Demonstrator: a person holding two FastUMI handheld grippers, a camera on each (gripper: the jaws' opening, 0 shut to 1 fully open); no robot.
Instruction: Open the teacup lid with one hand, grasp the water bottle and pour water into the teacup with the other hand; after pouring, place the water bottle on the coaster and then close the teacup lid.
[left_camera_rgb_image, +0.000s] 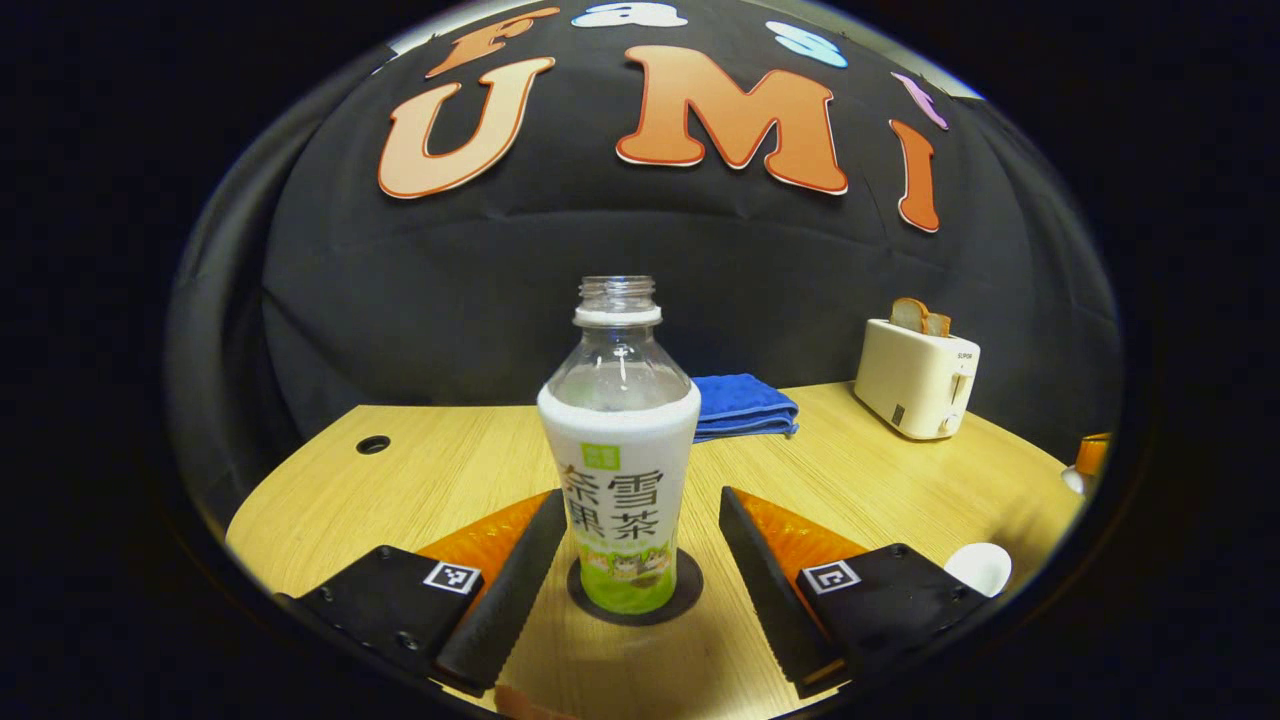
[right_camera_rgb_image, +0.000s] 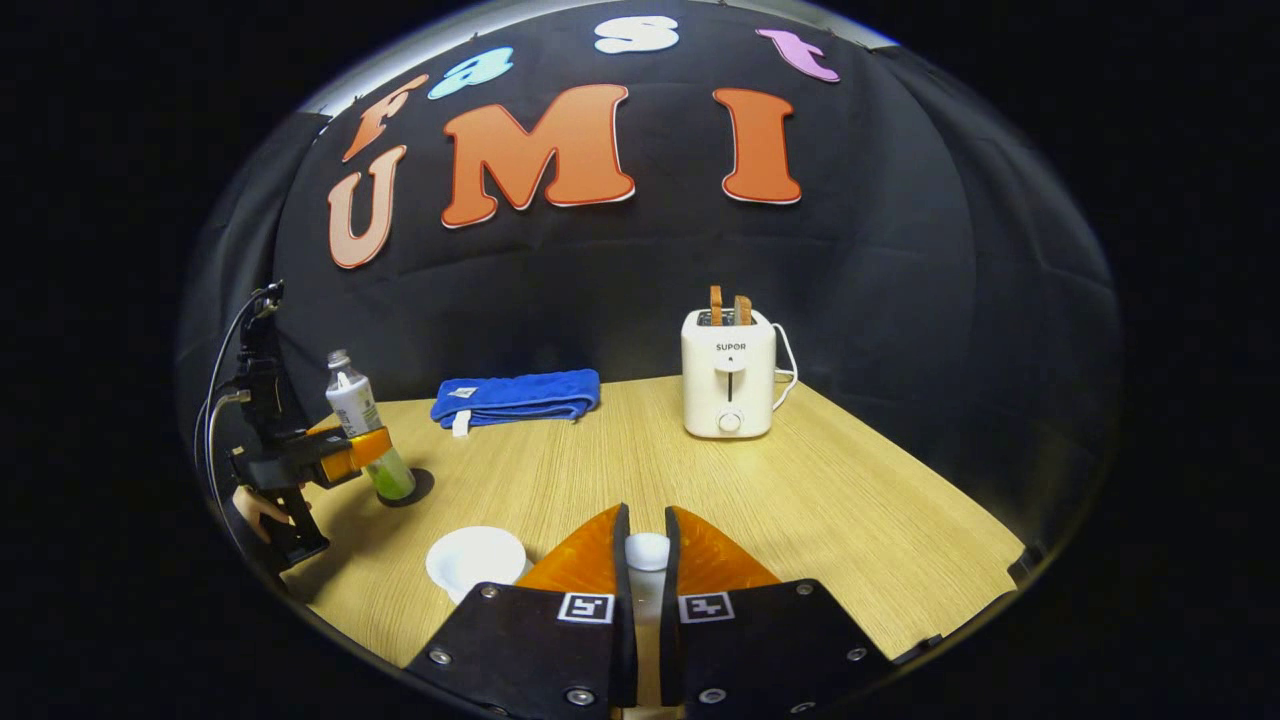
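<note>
1. Water bottle (left_camera_rgb_image: 620, 470): it stands upright and uncapped on the dark round coaster (left_camera_rgb_image: 690, 590), a folded blue towel (left_camera_rgb_image: 745, 405) behind it and a cream toaster (left_camera_rgb_image: 918, 378) further back to its right.
2. The left gripper (left_camera_rgb_image: 632, 575) has its fingers spread wide on either side of the bottle's lower body, with a clear gap on each side, so it grips nothing. The right gripper view shows the same gripper (right_camera_rgb_image: 375, 450) level with the bottle (right_camera_rgb_image: 362, 435).
3. The right gripper (right_camera_rgb_image: 646, 548) has its fingers drawn nearly together around a small white knob (right_camera_rgb_image: 647, 550), which I judge to be the handle of the teacup lid; it looks pinched on it, though the contact itself is hard to see.
4. A white round piece (right_camera_rgb_image: 476, 560), probably the teacup or its saucer, lies on the table (right_camera_rgb_image: 850, 500) between the bottle and the right gripper; I cannot tell which it is.
5. Judged step: the bottle looks set down after pouring, so closing the lid remains.
6. To do it well, draw the left gripper straight back from the bottle without brushing it, since the tall bottle could tip. Carry the lid level over the cup, centre it, lower it gently, then release.
</note>
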